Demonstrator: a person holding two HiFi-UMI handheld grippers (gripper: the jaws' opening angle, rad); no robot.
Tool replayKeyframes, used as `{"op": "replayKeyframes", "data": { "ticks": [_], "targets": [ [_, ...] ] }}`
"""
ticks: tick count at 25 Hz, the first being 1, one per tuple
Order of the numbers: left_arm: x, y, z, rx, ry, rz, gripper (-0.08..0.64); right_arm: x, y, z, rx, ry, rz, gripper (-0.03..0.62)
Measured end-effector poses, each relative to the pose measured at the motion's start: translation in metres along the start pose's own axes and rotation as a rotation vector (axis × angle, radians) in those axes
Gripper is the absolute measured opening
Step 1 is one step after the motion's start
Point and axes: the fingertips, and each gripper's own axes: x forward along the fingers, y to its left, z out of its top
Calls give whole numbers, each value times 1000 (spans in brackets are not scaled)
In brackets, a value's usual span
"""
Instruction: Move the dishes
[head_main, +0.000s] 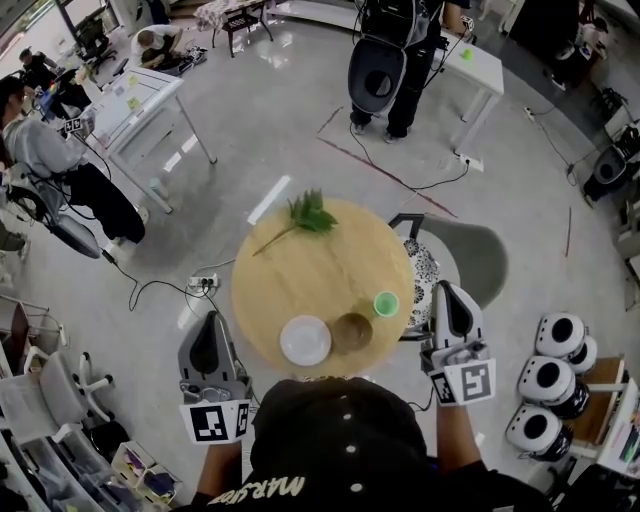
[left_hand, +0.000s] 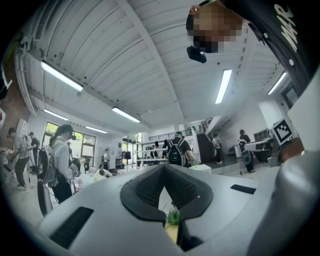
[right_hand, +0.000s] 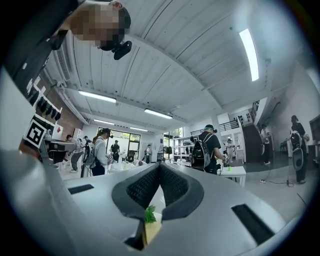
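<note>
left gripper (head_main: 211, 320) was clenched on nothing, off the round table's (head_main: 300, 270) 8 o'clock edge. right gripper (head_main: 448, 292) was squeezed tight and empty too, off 4 o'clock. on the tabletop we had the white plate (head_main: 305, 340) at 6 o'clock, the brown bowl (head_main: 352, 332) just beside it at 5, the green cup (head_main: 386, 304) at 4 and a leafy sprig (head_main: 308, 215) at 12. both tools were clear of the dishes.

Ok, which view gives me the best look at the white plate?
The head view: the white plate lies whole at the near edge of the round table, beside a brown bowl. Both gripper views show only a sliver of that table, no plate.
</note>
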Motion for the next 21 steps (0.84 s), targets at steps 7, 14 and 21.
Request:
{"op": "replayKeyframes", "data": {
  "ticks": [7, 14, 21],
  "targets": [
    [-4, 0, 1, 2, -2, 8, 17, 3, 5, 1, -4, 0, 14, -14],
    [-7, 2, 2, -2, -6, 8, 17, 5, 11, 1, -9, -1, 24, -12],
    [-7, 1, 3, -2, -5, 2, 17, 6, 13, 4, -14, 0, 21, -12]
  ]
}}
